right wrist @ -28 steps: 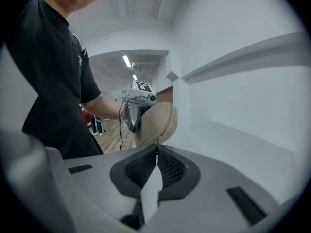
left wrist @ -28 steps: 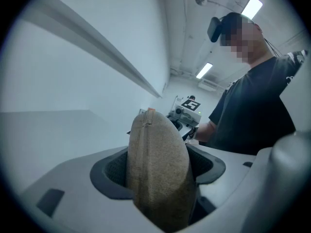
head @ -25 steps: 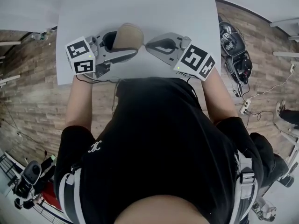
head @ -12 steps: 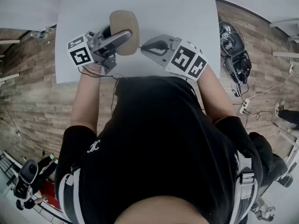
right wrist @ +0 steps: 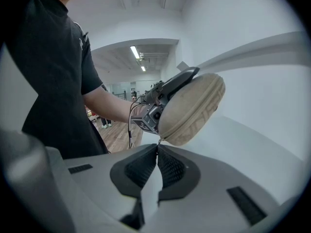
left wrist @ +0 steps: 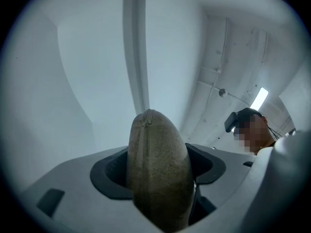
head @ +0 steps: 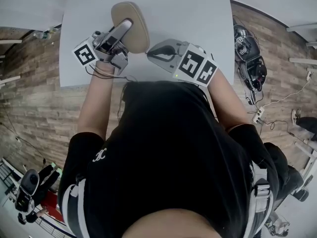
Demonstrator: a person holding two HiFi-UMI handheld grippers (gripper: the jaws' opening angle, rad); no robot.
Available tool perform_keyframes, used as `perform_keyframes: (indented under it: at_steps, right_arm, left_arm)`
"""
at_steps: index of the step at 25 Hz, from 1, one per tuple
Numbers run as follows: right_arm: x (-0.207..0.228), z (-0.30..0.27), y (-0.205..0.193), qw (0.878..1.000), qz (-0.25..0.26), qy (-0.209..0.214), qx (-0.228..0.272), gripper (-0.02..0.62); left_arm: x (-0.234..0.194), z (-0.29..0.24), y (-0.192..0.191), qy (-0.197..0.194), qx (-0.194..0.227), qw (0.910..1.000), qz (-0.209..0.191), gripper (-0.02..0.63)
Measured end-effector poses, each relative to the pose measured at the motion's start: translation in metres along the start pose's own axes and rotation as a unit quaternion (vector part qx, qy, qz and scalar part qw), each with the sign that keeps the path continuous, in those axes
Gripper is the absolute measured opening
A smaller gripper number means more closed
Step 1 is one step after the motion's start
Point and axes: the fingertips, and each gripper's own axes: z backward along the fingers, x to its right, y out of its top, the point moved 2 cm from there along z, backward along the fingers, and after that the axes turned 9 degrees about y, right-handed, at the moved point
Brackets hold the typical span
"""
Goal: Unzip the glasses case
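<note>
Case (head: 138,33), head view: a tan oval held up over the white table (head: 198,19), with its long axis running away from me and a little leftward. My left gripper (head: 125,29) clamps it across the middle. My right gripper (head: 148,53) points its tips at the case's near end, just beside it, so the right one is at the zip. Cables and gear lie on the floor at far right, well apart.

Left gripper view: the case stands edge-on between both pads, its seam facing up and away. The jaws are wide and press on its sides.

Right gripper view: jaws together. A thin pull (right wrist: 158,141) hangs from the case's lower edge down to the tips and seems pinched there. The case rises up and right from the tips, and I judge the zip must travel that way. Nothing stands between.
</note>
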Motion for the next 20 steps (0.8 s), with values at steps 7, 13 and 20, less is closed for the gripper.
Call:
perform_keyframes:
  at_steps: [7,13,20]
  right_arm:
    - [0.007,-0.012,0.013,0.998,0.034,-0.059,0.006,0.021]
    - [0.004,-0.024,0.01,0.995,0.033,-0.098,0.003,0.021]
    - [0.003,-0.024,0.002,0.995,-0.006,-0.086,0.04,0.023]
  left_arm:
    - [-0.007,-0.003,0.015,0.002,0.086,0.9938,0.07,0.33]
    - [-0.021,0.001,0.012,0.025,0.121,0.9851,0.12,0.33]
    - [-0.024,0.011,0.01,0.033,0.121,0.9866,0.104,0.33]
